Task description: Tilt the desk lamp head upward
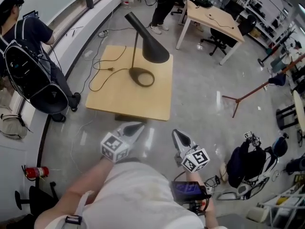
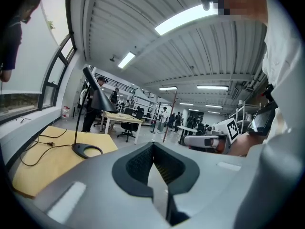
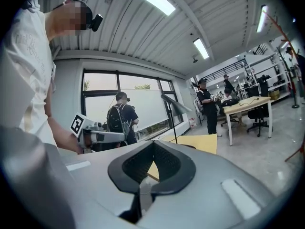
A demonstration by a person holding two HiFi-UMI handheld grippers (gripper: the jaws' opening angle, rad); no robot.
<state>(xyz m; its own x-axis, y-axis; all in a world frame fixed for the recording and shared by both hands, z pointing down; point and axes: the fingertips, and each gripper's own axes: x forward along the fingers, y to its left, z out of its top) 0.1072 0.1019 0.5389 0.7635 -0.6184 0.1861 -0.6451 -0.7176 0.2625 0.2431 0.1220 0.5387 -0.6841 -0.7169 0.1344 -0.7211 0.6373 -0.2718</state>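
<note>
A black desk lamp stands on a light wooden table (image 1: 119,101) ahead of me, its cone head (image 1: 151,46) pointing down and right over the ring base (image 1: 142,77). My left gripper (image 1: 137,126) and right gripper (image 1: 176,134) hover side by side short of the table's near edge, both shut with nothing between the jaws. In the left gripper view my shut left gripper (image 2: 152,144) faces the lamp head (image 2: 99,98) and base (image 2: 86,150) at the left. The right gripper view has my right gripper (image 3: 153,143) shut, with the lamp head (image 3: 177,106) beyond it.
The lamp's black cable (image 1: 102,66) trails over the table's left side. A person with a backpack (image 1: 28,56) stands by the window at left. A fire extinguisher (image 1: 35,172), another desk (image 1: 214,20), an office chair (image 1: 233,32), a red tripod stand (image 1: 252,92) and bags (image 1: 248,163) lie around.
</note>
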